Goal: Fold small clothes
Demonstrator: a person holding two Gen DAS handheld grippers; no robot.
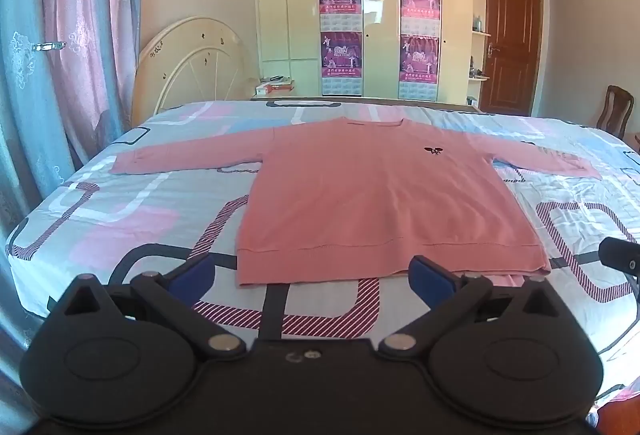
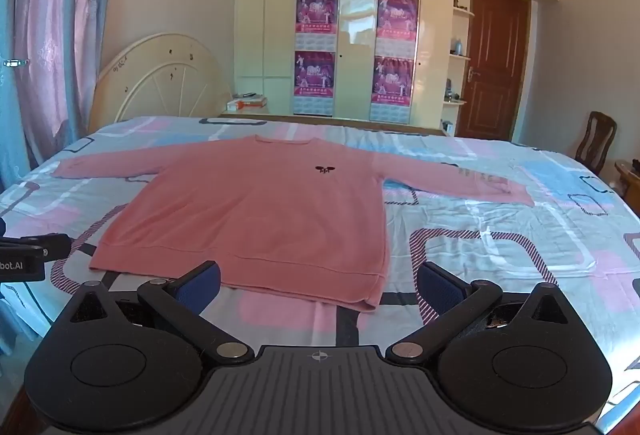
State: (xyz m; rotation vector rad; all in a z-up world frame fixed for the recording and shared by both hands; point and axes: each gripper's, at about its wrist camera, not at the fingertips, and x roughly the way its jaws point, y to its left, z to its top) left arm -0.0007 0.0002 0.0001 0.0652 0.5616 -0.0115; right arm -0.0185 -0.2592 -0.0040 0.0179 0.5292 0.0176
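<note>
A pink long-sleeved sweater (image 1: 372, 195) (image 2: 256, 219) lies flat on the bed, front up, both sleeves spread out sideways and a small black emblem on the chest. Its hem faces me. My left gripper (image 1: 312, 277) hovers open just short of the hem, blue pads wide apart, nothing between them. My right gripper (image 2: 320, 285) is open too, above the hem's right corner, holding nothing. The right gripper's black body (image 1: 618, 255) shows at the right edge of the left wrist view. The left gripper's body (image 2: 28, 255) shows at the left edge of the right wrist view.
The bed sheet (image 1: 132, 203) (image 2: 500, 235) has pink, blue and striped patterns. A cream headboard (image 1: 192, 63) leans by the curtains (image 1: 80, 35). A wardrobe (image 2: 360, 35) with posters stands behind the bed, then a brown door (image 2: 496, 63) and a wooden chair (image 2: 596, 139) at the right.
</note>
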